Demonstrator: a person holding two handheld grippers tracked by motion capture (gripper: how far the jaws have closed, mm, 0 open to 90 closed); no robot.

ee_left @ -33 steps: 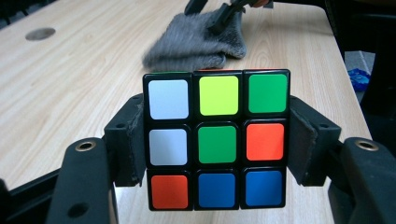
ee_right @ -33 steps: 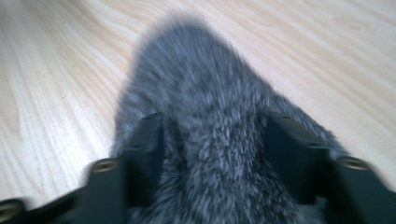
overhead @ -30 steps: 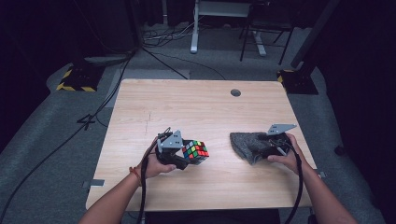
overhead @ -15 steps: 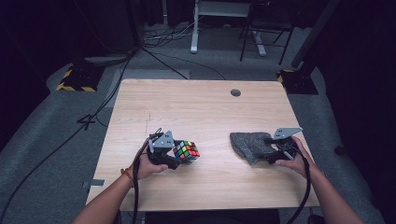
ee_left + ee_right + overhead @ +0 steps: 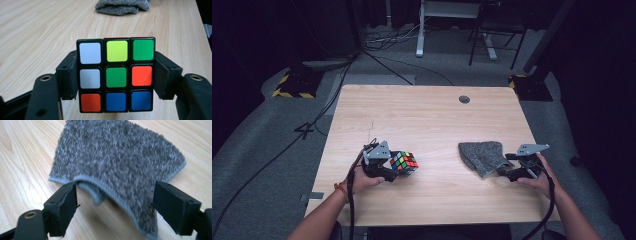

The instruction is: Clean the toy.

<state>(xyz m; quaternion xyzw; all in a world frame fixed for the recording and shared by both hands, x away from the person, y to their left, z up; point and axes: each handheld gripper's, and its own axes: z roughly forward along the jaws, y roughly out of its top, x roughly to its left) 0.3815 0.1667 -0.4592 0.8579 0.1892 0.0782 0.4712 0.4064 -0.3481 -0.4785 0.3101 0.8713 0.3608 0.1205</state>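
Grey fuzzy folded cloth [image 5: 482, 156] lying flat on the pale wooden bench [image 5: 427, 120], right side, near edge curled up between the jaws of the right claw [image 5: 115, 202]. Jaws just been opening, wide apart, not pinching anything, so probably dropped off. Multicoloured plastic puzzle cube [image 5: 115, 75] over on the left, clamped in the left claw [image 5: 115, 77], not set down yet by the look of it.
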